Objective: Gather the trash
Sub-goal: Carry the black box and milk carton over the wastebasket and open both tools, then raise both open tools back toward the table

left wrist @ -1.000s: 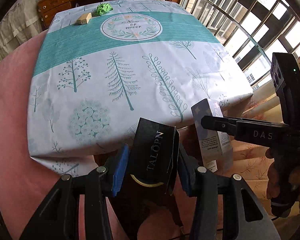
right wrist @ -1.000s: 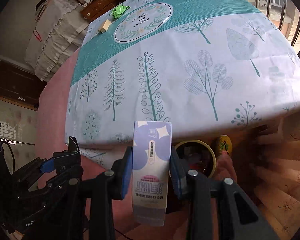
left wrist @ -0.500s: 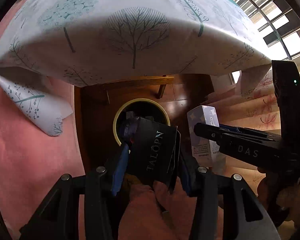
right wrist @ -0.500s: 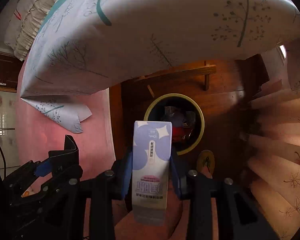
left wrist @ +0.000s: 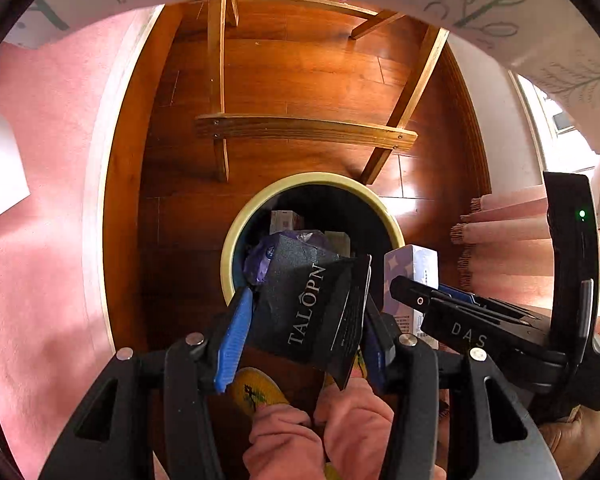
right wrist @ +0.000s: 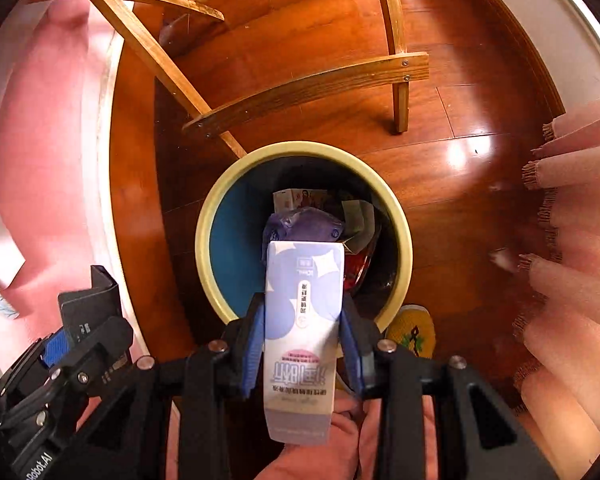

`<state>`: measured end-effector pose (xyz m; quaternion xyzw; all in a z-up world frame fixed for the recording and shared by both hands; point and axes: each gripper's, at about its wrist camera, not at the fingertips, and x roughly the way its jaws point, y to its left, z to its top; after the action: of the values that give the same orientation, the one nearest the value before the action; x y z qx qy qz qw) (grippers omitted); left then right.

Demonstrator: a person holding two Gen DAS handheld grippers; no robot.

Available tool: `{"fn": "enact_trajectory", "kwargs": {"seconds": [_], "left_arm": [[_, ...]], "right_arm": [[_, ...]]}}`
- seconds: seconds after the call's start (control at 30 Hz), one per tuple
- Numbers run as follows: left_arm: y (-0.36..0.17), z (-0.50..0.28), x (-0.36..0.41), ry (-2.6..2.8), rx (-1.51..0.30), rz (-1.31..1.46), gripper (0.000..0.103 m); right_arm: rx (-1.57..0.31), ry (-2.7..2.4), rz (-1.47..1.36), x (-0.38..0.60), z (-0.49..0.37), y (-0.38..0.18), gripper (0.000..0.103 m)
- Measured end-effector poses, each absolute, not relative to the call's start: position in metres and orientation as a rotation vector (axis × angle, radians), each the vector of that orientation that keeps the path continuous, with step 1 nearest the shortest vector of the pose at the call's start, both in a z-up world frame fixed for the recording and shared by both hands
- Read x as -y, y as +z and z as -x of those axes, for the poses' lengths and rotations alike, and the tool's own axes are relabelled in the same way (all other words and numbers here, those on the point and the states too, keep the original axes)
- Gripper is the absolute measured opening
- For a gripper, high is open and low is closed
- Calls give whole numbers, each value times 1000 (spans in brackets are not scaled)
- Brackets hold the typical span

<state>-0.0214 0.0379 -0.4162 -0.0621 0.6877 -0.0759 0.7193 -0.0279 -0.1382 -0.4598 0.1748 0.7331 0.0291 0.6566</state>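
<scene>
My left gripper [left wrist: 304, 312] is shut on a black box [left wrist: 308, 304] marked TALOPN and holds it over the near rim of a round bin [left wrist: 260, 196] with a cream rim and a blue inside. My right gripper [right wrist: 302, 320] is shut on a white and lilac carton [right wrist: 302, 320] and holds it above the same bin [right wrist: 220, 192]. The carton also shows in the left wrist view [left wrist: 412, 276], right of the black box. The bin holds a purple wrapper [right wrist: 304, 226] and several other pieces of trash.
The bin stands on a wooden floor [right wrist: 340, 120] under the table, next to wooden chair legs [right wrist: 300, 84]. Pink cloth [left wrist: 40, 200] hangs at the left and a fringed pink cloth [right wrist: 572, 240] at the right. A yellow slipper [right wrist: 412, 332] lies by the bin.
Both grippers have tilted down from the tabletop to the floor and moved closer over the bin. Each still holds its item.
</scene>
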Motion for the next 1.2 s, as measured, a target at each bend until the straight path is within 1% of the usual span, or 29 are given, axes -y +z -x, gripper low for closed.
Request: {"fn": "enact_trajectory", "kwargs": {"seconds": [0.03,0.07,0.1,0.13,0.17,0.23,0.27,0.5,0.77,0.97,1.2], "left_arm": [[-421,21,-38,-173,-1525,138,52],[-424,20,-40,-177,-1534,144,60],[-426,20,-41,-174,-1545,145,75],[-426,19,-43,-168,-1548,144,82],[-424,19,-45,-158,-1539,142,87],[-419,20,-46,-153,-1529,141,92],[-417,19,-48,-144,-1527,136,97],[-370,30,-58,-96,-1476,127,98],[-259,51,-68,-68,-1384,90,98],[-169,66,-74,-96,-1268,48,98],[-74,73,-78,-171,-1145,-21,98]], "right_arm": [[-1674,62,-404,137,26,-467,36],[-1688,57,-412,138,24,-472,46],[-1696,52,-420,138,23,-475,61],[-1690,52,-429,138,22,-475,68],[-1677,57,-438,138,22,-474,72],[-1657,71,-440,138,22,-469,73],[-1651,79,-435,138,21,-466,73],[-1595,89,-413,138,27,-413,74],[-1514,84,-418,148,55,-310,74],[-1435,115,-415,153,77,-231,74],[-1241,119,-357,157,88,-124,74]]}}
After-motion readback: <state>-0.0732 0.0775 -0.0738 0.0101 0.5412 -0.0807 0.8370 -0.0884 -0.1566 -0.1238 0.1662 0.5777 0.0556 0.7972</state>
